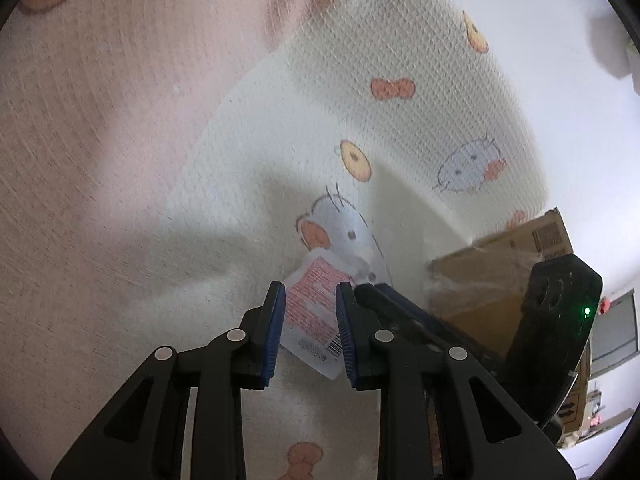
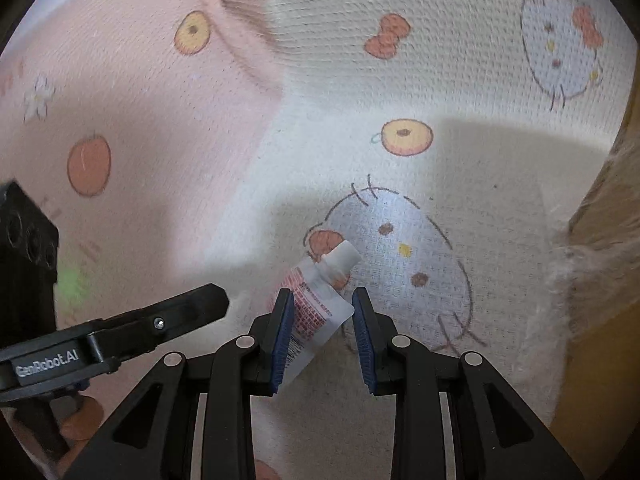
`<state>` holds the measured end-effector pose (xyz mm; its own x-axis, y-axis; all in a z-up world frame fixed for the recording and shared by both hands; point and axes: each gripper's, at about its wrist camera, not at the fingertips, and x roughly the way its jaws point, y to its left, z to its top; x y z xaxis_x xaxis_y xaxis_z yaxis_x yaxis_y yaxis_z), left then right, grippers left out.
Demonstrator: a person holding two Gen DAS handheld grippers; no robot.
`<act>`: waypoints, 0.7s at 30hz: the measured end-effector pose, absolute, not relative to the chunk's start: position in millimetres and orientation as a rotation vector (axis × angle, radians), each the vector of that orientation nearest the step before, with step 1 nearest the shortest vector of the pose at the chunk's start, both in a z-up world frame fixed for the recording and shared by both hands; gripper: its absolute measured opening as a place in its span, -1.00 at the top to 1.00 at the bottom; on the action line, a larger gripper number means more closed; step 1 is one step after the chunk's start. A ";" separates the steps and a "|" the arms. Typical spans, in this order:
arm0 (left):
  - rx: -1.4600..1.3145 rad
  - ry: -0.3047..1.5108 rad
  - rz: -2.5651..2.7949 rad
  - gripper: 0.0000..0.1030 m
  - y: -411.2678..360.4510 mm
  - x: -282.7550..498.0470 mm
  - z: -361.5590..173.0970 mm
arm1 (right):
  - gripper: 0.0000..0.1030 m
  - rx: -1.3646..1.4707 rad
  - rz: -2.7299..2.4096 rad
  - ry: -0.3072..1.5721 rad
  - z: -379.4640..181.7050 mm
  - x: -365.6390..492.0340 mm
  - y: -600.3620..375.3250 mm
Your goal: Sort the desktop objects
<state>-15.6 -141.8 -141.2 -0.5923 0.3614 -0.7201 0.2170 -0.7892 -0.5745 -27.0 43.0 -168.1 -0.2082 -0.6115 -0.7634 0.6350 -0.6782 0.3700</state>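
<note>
The blanket (image 2: 400,92) is soft woven cloth with a matt, waffle-textured surface. The sachet (image 2: 316,312) looks like smooth, glossy plastic film. The cardboard box (image 1: 496,276) is matt brown paperboard.

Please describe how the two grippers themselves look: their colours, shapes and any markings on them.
Both the left gripper and the right gripper have black plastic linkage arms with triangular cut-outs, silver round pivot pins and ribbed blue pads. One gripper's body carries white "GenRobot.AI" lettering; the other's shows a small green light.

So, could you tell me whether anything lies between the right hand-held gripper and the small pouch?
Nothing visible does: the small pouch lies on the cartoon blanket, already between the open fingers of the right hand-held gripper.
</note>
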 end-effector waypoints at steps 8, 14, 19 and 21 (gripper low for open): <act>-1.427 -0.980 2.507 0.14 -145.8 0.6 -151.5 | 0.50 1.247 -1.894 0.022 -155.2 -14.3 45.1; -1.451 -0.845 2.549 0.05 -129.2 14.1 -153.5 | 0.50 1.291 -1.839 0.036 -156.0 -8.2 37.2; -1.460 -0.833 2.562 0.05 -129.5 14.5 -156.0 | 0.50 1.320 -1.880 0.085 -160.5 -8.5 41.2; -1.465 -0.862 2.548 0.05 -132.1 15.0 -158.5 | 0.50 1.338 -1.895 0.113 -161.8 -9.0 44.2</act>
